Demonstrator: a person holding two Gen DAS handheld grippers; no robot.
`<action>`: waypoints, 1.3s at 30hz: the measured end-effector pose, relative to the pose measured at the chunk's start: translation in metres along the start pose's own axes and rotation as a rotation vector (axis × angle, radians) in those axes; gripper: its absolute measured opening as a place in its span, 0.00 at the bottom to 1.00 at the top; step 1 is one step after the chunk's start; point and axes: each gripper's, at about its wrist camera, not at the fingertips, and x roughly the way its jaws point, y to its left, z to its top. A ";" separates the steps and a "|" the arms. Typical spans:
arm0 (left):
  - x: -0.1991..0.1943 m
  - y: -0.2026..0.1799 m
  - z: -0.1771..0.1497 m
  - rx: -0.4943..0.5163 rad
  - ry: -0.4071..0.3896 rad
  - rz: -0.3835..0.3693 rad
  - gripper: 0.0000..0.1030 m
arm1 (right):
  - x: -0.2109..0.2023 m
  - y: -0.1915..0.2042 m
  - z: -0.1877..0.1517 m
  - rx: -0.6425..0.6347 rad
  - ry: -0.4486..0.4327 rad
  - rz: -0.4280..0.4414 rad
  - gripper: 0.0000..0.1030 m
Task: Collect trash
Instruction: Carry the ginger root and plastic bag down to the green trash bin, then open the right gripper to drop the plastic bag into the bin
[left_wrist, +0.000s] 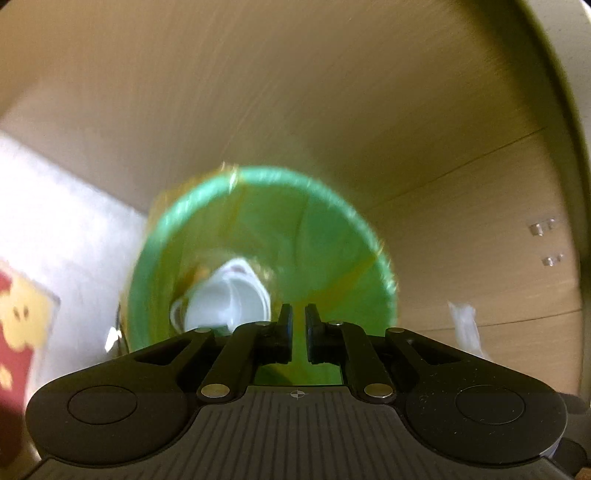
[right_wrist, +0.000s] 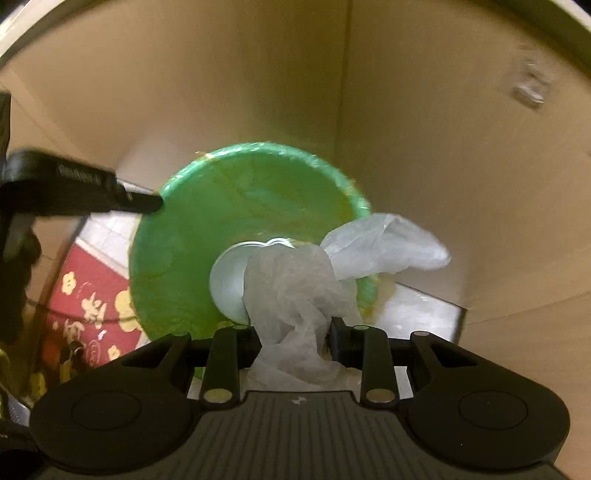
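**Right wrist view: crumpled bag poised over green bin**

Right wrist camera shows my right gripper (right_wrist: 295, 332) clamped on a crumpled clear plastic bag (right_wrist: 295, 291), hanging above the green-lined bin (right_wrist: 192, 229), where a white disposable bowl (right_wrist: 229, 284) already lies. My left gripper (right_wrist: 147, 201) reaches to the bin's rim; on its own camera its jaws stand nearly shut with nothing between them. Wooden cabinet walls (right_wrist: 443, 147) crowd close. One loose flap of the bag trails past the rim, so I judge a careless release could leave it draped outside, or cling to my pads.
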 end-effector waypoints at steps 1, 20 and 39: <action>0.002 0.001 -0.006 0.000 0.009 -0.009 0.09 | 0.002 0.003 0.003 -0.004 0.002 0.015 0.28; -0.051 0.034 -0.058 -0.194 -0.187 0.132 0.18 | 0.030 0.052 0.052 -0.150 0.099 0.085 0.52; -0.159 0.197 -0.011 -0.341 -0.343 0.315 0.18 | -0.052 0.062 0.000 0.097 -0.020 -0.289 0.52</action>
